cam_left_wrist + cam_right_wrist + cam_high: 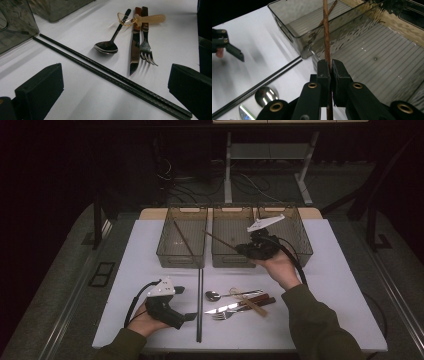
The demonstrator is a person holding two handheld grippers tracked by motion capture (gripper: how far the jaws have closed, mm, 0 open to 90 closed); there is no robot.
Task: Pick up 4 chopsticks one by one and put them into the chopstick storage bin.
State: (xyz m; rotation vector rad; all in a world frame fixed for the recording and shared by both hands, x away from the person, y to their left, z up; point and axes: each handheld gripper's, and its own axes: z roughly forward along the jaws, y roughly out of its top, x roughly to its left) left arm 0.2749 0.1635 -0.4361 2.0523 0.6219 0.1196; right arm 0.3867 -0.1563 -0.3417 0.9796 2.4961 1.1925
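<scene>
Now the brown chopstick point(326, 37) sits clamped in the right gripper point(331, 72).

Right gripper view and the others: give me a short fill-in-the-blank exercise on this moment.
1. The right gripper is shut on a brown ____.
2. A matching brown chopstick already lies in the ____ bin of the three.
3. The black chopsticks lie on the table beside the ____.
4. The left gripper has its jaws ____.

Missing: chopstick; left; spoon; open
</scene>
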